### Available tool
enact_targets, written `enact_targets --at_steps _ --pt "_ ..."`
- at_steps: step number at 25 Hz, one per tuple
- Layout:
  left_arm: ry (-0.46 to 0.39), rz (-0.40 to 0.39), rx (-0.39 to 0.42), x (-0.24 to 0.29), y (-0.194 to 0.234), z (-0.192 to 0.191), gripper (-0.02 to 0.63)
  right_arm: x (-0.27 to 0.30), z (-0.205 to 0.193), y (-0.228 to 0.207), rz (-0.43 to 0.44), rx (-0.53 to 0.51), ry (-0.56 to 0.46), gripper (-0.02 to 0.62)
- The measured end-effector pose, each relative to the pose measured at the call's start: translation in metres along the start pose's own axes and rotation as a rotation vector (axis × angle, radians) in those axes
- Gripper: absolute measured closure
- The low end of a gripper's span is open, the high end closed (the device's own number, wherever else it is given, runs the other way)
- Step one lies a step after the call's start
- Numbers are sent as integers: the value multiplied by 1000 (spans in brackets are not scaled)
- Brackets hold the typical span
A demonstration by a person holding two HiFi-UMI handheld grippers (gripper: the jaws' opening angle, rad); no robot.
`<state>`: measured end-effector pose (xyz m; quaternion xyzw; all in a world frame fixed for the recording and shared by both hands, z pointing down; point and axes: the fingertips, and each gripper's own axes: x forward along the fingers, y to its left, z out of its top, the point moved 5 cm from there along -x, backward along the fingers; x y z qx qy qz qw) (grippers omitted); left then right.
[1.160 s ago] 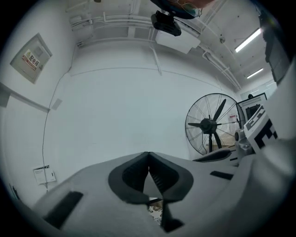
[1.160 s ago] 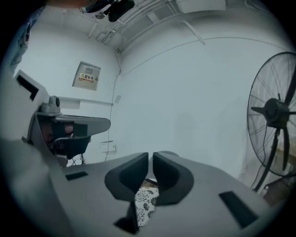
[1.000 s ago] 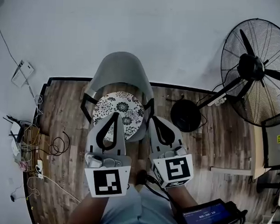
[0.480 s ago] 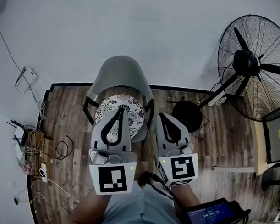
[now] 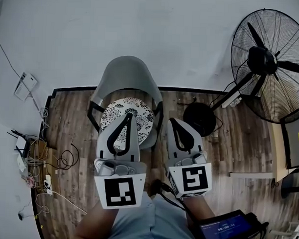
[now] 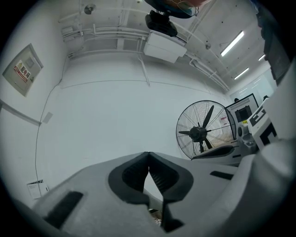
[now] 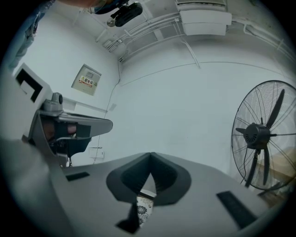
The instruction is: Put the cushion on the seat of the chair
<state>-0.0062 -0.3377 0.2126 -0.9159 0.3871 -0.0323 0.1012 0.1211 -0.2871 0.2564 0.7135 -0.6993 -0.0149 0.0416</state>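
1. Right, the big pedestal fan (image 5: 263, 60) stands at the far right by the white wall, with its round base on the wood floor (image 5: 71, 123) beside the chair. It sits slightly higher in the head view than a second ago.
2. Next, the grey chair (image 5: 126, 76) has its back to the wall, the same place as before.
3. And the cushion (image 5: 135, 113), round with a floral print, lies flat on the chair's seat. It hasn't budged over the last second.
4. Left gripper (image 5: 126, 116) now: its jaws are pressed together with nothing between them, and it hangs over the near edge of the cushion. It has edged a little to the right against the chair.
5. Right gripper (image 5: 173, 121): its jaws are also closed tip to tip and empty, just off the chair's right side. A second ago it overlapped the seat edge; now it stands a bit clear.
6. Finally, loose cables (image 5: 65, 157) lie tangled on the floor at the left.
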Motion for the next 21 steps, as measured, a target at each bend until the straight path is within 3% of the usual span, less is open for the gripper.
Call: enact_targets --at_steps 21 --pt "-6 7 -3 -2 1 2 601 3 1 4 12 -4 -6 591"
